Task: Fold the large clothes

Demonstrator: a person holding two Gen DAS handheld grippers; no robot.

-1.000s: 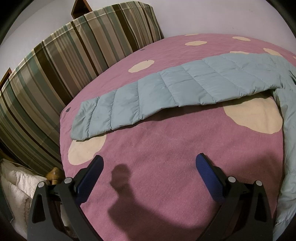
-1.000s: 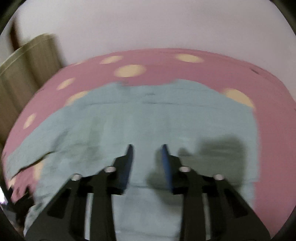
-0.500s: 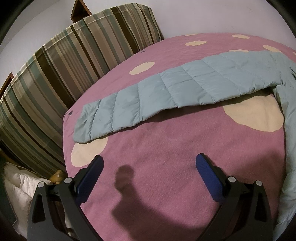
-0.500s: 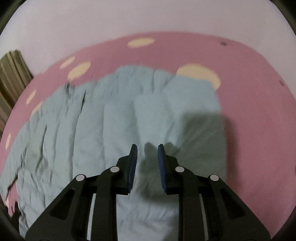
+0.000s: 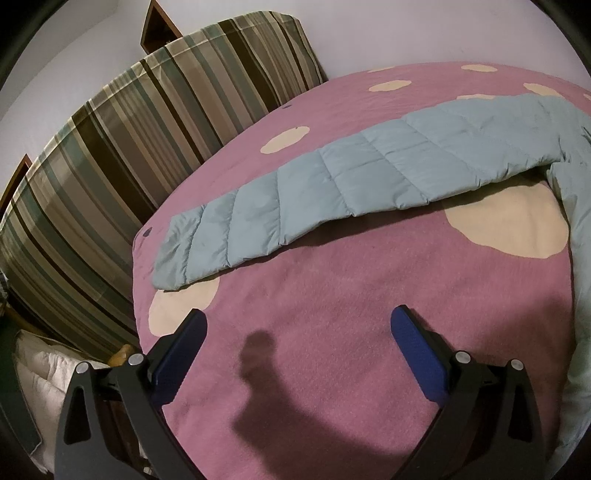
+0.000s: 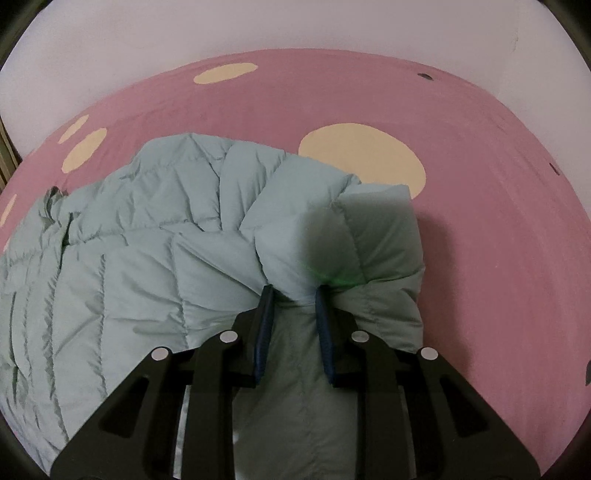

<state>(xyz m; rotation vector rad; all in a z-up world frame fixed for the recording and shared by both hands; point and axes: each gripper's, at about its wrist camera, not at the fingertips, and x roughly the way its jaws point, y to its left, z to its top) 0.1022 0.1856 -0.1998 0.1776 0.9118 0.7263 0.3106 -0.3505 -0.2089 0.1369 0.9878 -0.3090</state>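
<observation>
A pale blue quilted puffer jacket (image 6: 147,266) lies on a pink bed cover (image 6: 480,221) with cream dots. My right gripper (image 6: 293,291) is shut on a bunched fold of the jacket near its right edge, and the fabric puffs up between and ahead of the pads. In the left wrist view one long sleeve (image 5: 332,181) stretches flat across the bed toward the left edge. My left gripper (image 5: 297,321) is open and empty, low over bare pink cover, in front of the sleeve and apart from it.
A striped headboard cushion (image 5: 129,129) runs along the bed's far left side. White bedding (image 5: 33,376) sits on the floor beyond the bed's left corner. A white wall (image 6: 295,26) stands behind the bed. The bed edge (image 5: 138,295) lies close to my left finger.
My right gripper has moved down to the jacket's right edge and closed on a fold, lifting it into a bunch. My left gripper has barely shifted and stays open.
</observation>
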